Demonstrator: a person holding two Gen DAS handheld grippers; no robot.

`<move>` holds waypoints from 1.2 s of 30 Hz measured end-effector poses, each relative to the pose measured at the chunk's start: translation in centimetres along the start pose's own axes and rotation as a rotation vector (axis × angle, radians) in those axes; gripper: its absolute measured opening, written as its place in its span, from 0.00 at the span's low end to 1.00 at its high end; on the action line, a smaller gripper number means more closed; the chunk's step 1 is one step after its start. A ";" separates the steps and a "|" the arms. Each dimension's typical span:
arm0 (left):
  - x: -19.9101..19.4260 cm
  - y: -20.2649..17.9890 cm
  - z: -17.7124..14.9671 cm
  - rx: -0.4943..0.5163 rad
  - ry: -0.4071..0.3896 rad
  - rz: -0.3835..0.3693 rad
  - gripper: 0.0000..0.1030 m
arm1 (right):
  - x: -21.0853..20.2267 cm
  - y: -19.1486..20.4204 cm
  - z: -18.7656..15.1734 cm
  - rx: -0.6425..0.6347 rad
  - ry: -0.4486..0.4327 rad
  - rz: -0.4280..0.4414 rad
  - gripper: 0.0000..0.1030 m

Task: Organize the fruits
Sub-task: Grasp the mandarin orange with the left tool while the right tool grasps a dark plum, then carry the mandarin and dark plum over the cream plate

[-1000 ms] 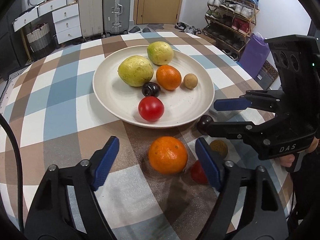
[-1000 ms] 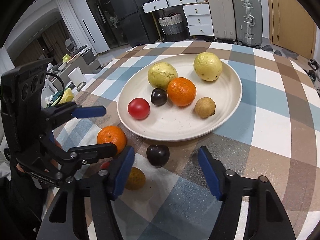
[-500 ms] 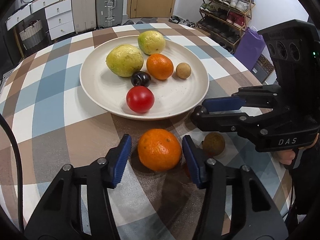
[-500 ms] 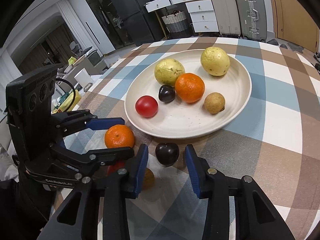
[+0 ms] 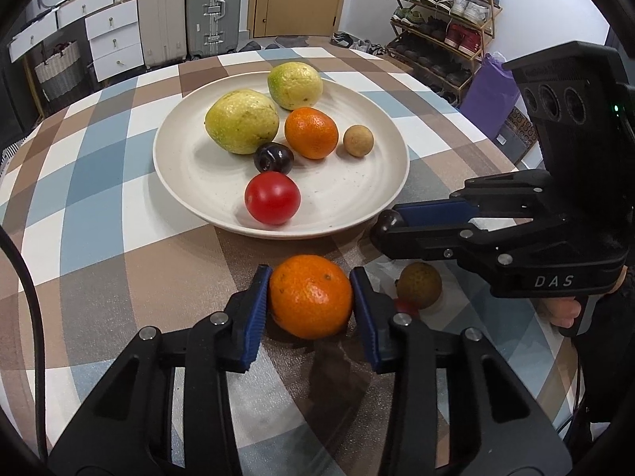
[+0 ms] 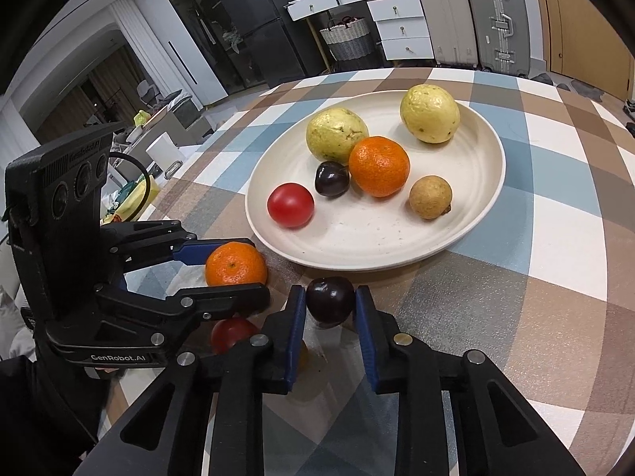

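Two fruits are gripped on the checked table, just short of the plate.

The blue pads (image 5: pixel 254 313) of the left gripper (image 5: pixel 310 309) have just been closing and are now pressed on both sides of an orange (image 5: pixel 310 295), which rests on the tablecloth (image 5: pixel 99 198) just in front of the plate (image 5: pixel 357 206). The right gripper (image 6: pixel 330 317) has likewise been brought shut on a dark plum (image 6: pixel 330 302), also seated on the cloth near the plate's rim. Between the two grippers a brown round fruit (image 5: pixel 419 285) and a partly hidden red fruit (image 6: pixel 232 333) are seen on the cloth. On the plate are laid two yellow-green guavas (image 5: pixel 242 121), a second orange (image 5: pixel 311 132), a second plum (image 5: pixel 274 157), a tomato (image 5: pixel 272 197) and a small tan fruit (image 5: pixel 358 140). Beyond the table, suitcases (image 5: pixel 214 4) and a shoe rack (image 5: pixel 440 8) are visible.
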State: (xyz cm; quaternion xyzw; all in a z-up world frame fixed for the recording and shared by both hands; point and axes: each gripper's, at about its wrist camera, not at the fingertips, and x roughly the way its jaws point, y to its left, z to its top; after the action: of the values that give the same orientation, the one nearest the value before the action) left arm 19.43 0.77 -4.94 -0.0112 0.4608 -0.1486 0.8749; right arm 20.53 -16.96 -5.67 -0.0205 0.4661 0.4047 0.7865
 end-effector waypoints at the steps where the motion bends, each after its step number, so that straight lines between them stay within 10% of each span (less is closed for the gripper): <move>1: -0.1 0.0 0.0 0.002 -0.003 0.000 0.36 | 0.0 0.0 0.0 -0.001 0.000 0.000 0.25; 36: -5.7 3.1 1.0 -0.137 -0.285 0.085 0.36 | -5.4 -1.3 1.2 0.062 -0.295 0.001 0.25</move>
State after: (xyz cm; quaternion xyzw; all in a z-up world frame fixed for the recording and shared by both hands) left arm 17.99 5.14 -0.24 -0.0721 0.3412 -0.0767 0.9341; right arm 20.92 -20.73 -1.38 0.0638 0.3579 0.3890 0.8465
